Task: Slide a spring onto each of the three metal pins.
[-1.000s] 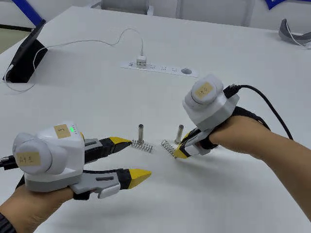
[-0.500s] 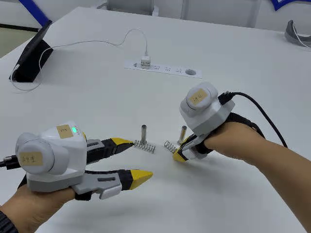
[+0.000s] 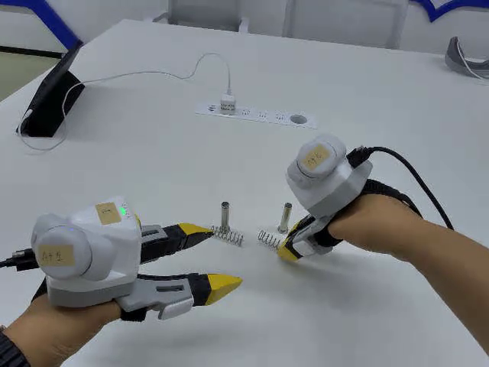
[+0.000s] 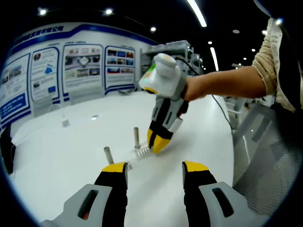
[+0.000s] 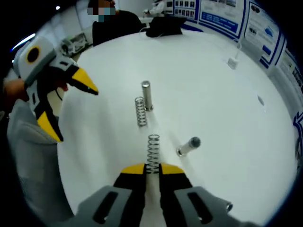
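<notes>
Spring (image 5: 152, 150) nipped by right gripper (image 5: 151, 167) (tan label (image 3: 314, 158), writing seemingly illegible).

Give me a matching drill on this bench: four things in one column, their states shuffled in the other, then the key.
Things
1. left tongs
2. right tongs
3. loose spring
4. power strip

States
A. lying flat by the foot of a pin
B. farther off, with a white plug in it
C. open, holding nothing
D. shut on the other spring

Pairs: 1-C, 2-D, 3-A, 4-B
</notes>
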A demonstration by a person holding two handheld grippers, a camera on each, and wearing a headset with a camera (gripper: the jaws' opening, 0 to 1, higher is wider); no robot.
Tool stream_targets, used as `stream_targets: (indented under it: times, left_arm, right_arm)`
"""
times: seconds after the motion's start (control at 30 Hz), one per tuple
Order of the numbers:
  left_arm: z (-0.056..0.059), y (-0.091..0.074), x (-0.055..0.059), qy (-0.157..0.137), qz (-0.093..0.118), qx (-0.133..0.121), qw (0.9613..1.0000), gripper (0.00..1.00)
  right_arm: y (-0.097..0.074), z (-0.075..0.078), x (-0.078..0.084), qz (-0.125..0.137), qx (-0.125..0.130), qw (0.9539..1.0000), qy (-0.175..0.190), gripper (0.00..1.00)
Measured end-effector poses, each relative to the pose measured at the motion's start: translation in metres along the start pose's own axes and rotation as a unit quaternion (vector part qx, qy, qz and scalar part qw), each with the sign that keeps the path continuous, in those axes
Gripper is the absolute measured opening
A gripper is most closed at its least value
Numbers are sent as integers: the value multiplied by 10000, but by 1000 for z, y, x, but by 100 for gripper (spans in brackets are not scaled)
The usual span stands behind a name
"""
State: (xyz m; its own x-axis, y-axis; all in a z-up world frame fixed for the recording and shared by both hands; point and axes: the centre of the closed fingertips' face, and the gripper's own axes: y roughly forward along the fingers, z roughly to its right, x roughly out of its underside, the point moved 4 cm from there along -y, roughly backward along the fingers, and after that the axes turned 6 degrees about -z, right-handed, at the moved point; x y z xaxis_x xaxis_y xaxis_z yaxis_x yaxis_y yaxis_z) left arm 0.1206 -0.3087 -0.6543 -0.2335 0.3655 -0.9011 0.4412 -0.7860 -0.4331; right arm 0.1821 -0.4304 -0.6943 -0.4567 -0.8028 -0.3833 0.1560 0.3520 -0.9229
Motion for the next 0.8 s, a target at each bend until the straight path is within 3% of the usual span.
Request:
stream_targets:
  times: [0.37,0.8]
  left_arm:
    - [6,15,-6,234,-70,262,9994,44]
    - [17,30,-14,648,-162,670,9955,37]
  right_arm:
    - [-32,-24,3,8,-336,9971,-686,12]
    - [-56,-48,0,-128,-555,9867,-1521,12]
